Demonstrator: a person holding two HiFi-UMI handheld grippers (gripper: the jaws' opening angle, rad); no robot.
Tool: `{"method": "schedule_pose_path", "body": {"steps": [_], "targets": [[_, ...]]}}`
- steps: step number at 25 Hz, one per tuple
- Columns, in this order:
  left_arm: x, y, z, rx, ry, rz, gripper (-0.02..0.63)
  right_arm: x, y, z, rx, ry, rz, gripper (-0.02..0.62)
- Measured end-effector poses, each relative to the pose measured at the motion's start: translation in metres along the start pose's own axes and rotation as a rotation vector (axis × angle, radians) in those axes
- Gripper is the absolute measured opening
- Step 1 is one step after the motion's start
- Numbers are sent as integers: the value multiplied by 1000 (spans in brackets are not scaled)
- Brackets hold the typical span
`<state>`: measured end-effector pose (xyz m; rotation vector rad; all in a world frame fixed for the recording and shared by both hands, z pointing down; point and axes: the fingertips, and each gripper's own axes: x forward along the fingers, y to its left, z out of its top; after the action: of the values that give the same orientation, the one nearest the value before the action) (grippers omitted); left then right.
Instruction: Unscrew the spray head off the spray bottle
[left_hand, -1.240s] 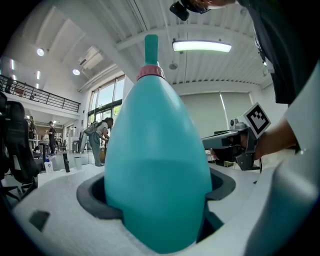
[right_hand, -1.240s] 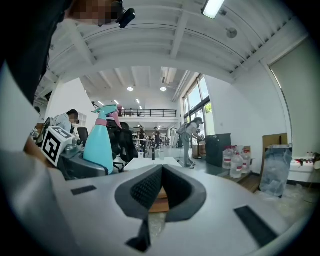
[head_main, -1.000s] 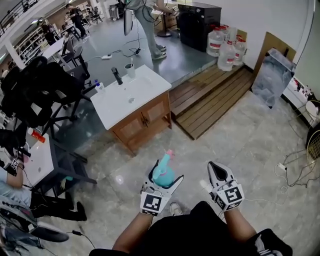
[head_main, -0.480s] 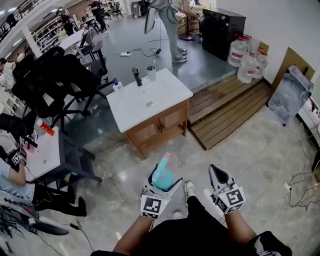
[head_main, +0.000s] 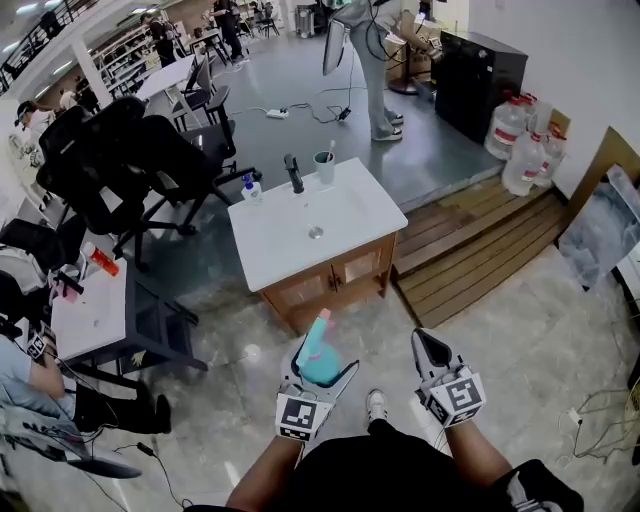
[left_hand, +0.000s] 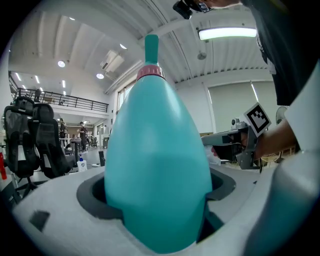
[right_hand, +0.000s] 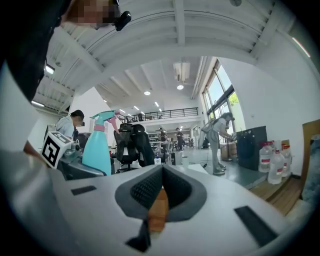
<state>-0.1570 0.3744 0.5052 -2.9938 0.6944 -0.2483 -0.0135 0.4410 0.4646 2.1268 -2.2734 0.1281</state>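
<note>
The left gripper (head_main: 322, 362) clamps the spray bottle (left_hand: 157, 165); the right gripper (head_main: 427, 342) (closed, empty) beside it should open to grip the spray head (right_hand: 103, 117).

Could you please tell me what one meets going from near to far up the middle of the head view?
spray bottle → sink cabinet → cup behind the basin → standing person

Spray bottle (head_main: 320, 364) in left claw (head_main: 328, 353), sink (head_main: 350, 212) ahead

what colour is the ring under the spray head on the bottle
Pink collar ring on the teal spray bottle; best in the left gripper view.
</note>
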Motion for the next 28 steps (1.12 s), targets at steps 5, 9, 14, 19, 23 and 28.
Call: {"method": "schedule_pose_path", "body": {"steps": [5, 9, 14, 19, 23, 28], "targets": [[34, 29, 7, -15, 12, 75, 471, 39, -37, 21, -35, -64, 32, 6], [58, 48, 9, -23, 13, 122, 471, 70, -60, 19, -27, -55, 83, 6], [77, 69, 6, -27, 18, 190, 471, 105, -73, 22, -24, -51, 160, 6], [85, 96, -3, -39, 36, 252, 471, 138, -76, 19, -14, -49, 225, 6], [92, 126, -15, -57, 52, 296, 471, 162, -70, 22, -13, -37, 280, 6], [109, 162, -23, -69, 54, 333, 471, 202, -70, 28, -12, -37, 313, 6]]}}
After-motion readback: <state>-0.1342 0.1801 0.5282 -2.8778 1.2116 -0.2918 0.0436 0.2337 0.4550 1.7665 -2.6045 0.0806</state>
